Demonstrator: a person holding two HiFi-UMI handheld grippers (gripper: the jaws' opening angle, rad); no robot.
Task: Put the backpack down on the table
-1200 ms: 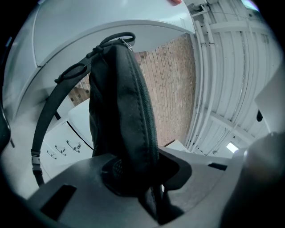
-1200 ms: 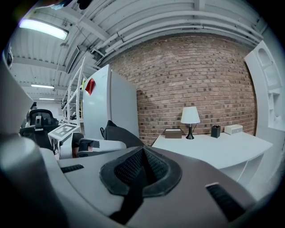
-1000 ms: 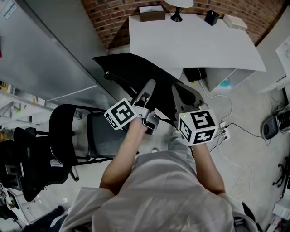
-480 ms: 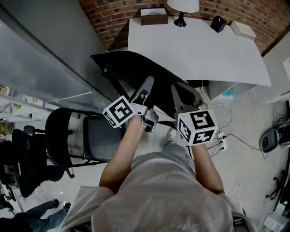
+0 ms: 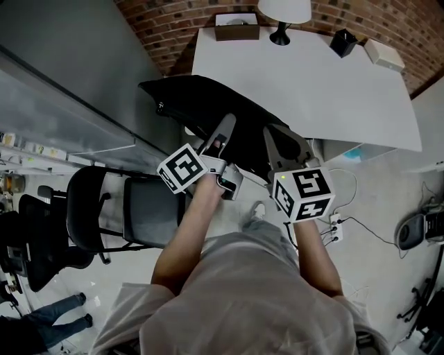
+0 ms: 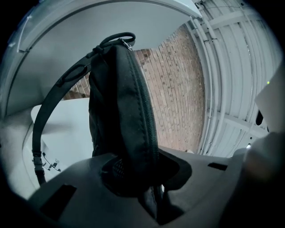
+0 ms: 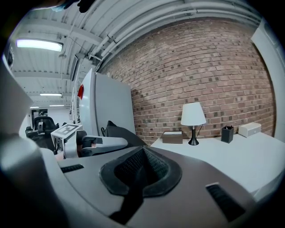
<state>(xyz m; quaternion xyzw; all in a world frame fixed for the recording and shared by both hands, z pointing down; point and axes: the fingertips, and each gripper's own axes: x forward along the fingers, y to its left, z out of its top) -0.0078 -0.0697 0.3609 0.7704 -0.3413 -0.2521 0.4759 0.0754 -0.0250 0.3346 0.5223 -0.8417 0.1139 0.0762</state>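
**Ana:** Where is the backpack (image 5: pixel 198 104)?

**Ben:** Up in the air, just beside the near corner of the counter (image 5: pixel 312 76), not on it. The left tongs (image 6: pixel 133 171) squeeze its edge. The right tongs (image 7: pixel 141 171) are closed, and I see nothing clear between them

**Ana:** What can go wrong?

**Ben:** I think the bag can bump the counter's edge if it comes in too low, or slip from that one pinch. The counter is white and bare in the middle. At its far side a lamp (image 5: pixel 283 14) and a brown box (image 5: pixel 236 26) stand by the brick wall (image 5: pixel 173 21). A black chair (image 5: pixel 146 211) sits on the floor, left of the counter
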